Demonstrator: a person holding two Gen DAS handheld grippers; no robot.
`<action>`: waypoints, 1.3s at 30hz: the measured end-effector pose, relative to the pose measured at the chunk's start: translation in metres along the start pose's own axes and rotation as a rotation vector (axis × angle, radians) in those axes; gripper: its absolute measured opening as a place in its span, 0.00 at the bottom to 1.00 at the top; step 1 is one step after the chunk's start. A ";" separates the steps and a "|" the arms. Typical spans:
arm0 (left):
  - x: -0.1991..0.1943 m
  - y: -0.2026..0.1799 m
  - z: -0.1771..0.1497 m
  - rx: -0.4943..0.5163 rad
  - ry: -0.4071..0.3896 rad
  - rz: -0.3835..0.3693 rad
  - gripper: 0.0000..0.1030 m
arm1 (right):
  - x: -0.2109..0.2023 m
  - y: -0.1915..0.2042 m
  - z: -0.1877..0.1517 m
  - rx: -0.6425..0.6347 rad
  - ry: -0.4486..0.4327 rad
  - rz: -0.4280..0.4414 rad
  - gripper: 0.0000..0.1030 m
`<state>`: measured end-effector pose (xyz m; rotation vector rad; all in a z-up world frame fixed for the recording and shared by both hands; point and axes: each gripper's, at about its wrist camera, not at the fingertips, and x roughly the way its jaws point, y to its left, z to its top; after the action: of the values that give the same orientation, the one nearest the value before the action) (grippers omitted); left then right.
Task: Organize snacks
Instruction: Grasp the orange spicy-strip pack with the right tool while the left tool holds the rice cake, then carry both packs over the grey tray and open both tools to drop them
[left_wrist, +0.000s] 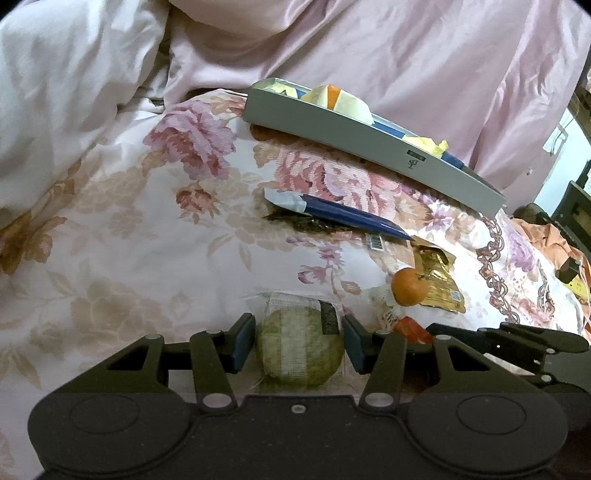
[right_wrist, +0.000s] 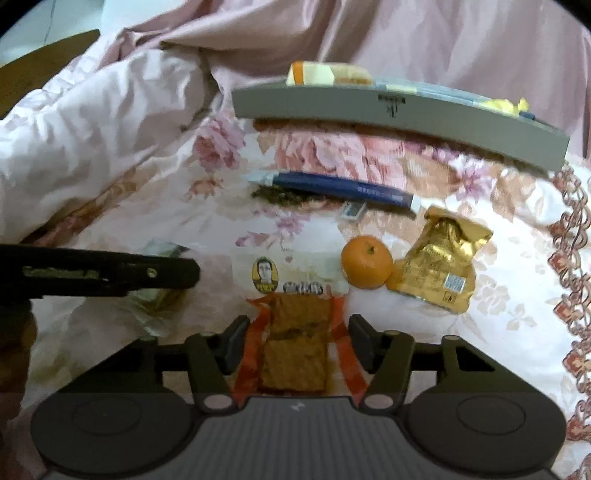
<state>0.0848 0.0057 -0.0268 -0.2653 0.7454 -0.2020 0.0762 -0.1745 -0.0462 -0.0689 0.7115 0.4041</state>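
Left wrist view: round green wrapped bun (left_wrist: 301, 345) is straddled by open left gripper (left_wrist: 299, 341), closure needed next; right gripper (right_wrist: 295, 341) likewise open around orange-edged clear packet of brown tofu (right_wrist: 295, 343).

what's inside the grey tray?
In the grey tray: a yellow-and-orange wrapped snack, crumpled yellow wrappers and blue packets. The tray wall hides whatever lies lower.
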 end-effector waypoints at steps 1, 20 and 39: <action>0.000 0.000 0.000 0.004 0.001 0.001 0.52 | -0.003 0.002 0.001 -0.018 -0.004 0.001 0.46; -0.002 -0.003 -0.001 0.016 -0.015 0.005 0.52 | -0.021 0.011 -0.006 -0.099 -0.027 0.012 0.44; -0.012 -0.017 0.005 0.055 -0.082 -0.010 0.52 | -0.042 0.017 -0.008 -0.316 -0.148 -0.114 0.45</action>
<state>0.0777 -0.0066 -0.0103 -0.2236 0.6563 -0.2199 0.0363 -0.1746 -0.0238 -0.3723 0.4903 0.4052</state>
